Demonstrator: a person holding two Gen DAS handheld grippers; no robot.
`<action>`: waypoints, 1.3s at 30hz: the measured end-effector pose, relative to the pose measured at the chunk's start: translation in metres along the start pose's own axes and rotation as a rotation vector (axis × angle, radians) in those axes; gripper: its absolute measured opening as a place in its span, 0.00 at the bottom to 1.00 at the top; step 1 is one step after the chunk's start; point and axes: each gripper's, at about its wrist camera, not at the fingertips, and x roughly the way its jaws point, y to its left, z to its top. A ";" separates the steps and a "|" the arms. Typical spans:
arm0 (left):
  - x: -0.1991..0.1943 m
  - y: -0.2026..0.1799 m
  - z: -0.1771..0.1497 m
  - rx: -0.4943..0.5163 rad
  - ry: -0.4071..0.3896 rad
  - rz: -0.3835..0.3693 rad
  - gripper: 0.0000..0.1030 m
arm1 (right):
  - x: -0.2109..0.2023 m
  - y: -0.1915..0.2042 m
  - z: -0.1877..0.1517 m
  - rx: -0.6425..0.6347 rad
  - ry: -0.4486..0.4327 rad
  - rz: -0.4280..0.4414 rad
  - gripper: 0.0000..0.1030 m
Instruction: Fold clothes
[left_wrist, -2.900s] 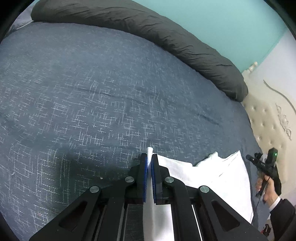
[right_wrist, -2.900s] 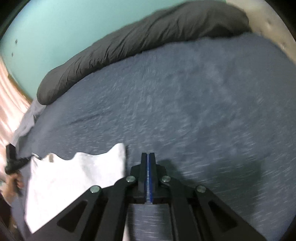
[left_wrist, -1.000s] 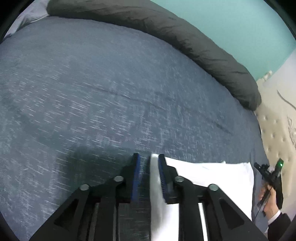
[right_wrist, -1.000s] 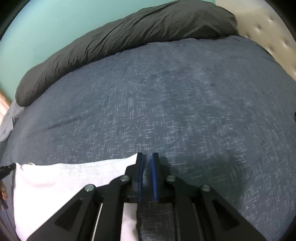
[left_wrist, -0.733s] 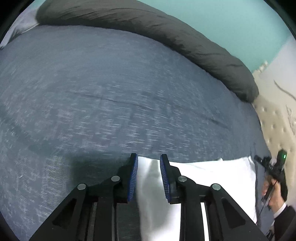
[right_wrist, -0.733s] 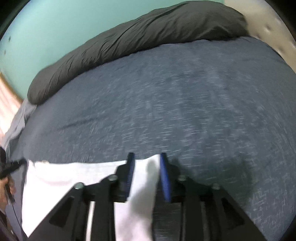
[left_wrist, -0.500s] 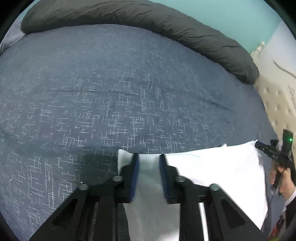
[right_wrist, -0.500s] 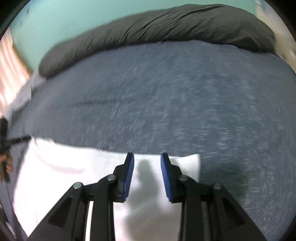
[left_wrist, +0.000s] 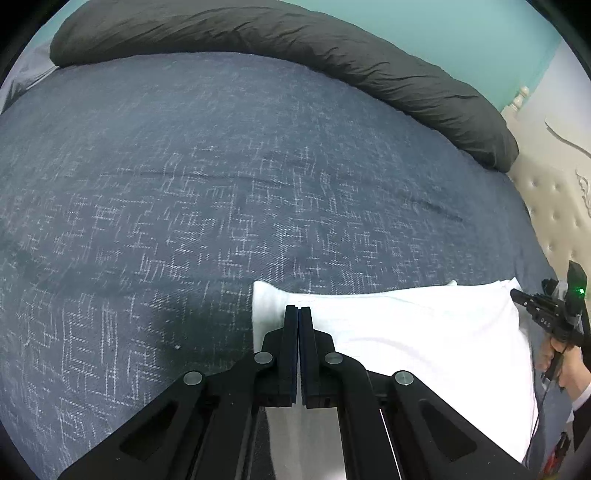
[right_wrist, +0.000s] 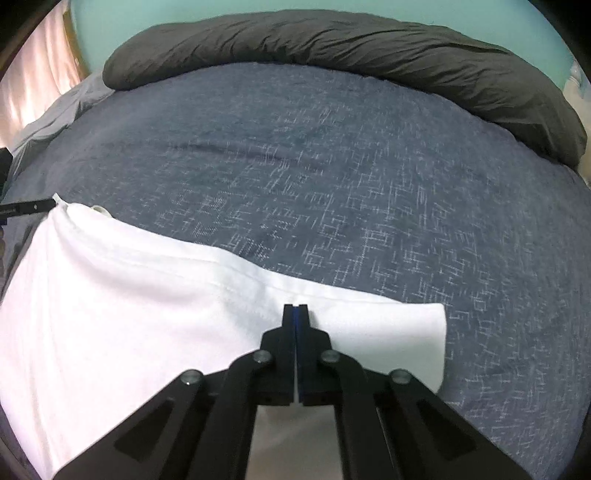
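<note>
— Blue bed (left_wrist: 192, 192), big and flat. Where's the shirt (left_wrist: 424, 332)?

— White, lying flat at the near edge (a grey pillow (left_wrist: 332, 48) is far back).

— And the claws?

— Left claw (left_wrist: 298, 308) just snapped shut on the shirt's left end. Right claw (right_wrist: 295, 307) just snapped shut on its right end.
</note>
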 end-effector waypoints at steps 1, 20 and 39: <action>-0.003 0.002 -0.002 -0.004 -0.004 0.003 0.00 | -0.004 -0.003 -0.001 0.007 -0.005 -0.011 0.00; -0.071 -0.034 -0.054 -0.079 -0.066 0.034 0.10 | -0.043 0.059 0.031 0.047 -0.015 0.185 0.27; -0.076 -0.053 -0.124 -0.142 -0.118 -0.033 0.33 | 0.016 0.124 0.043 -0.048 0.055 0.101 0.37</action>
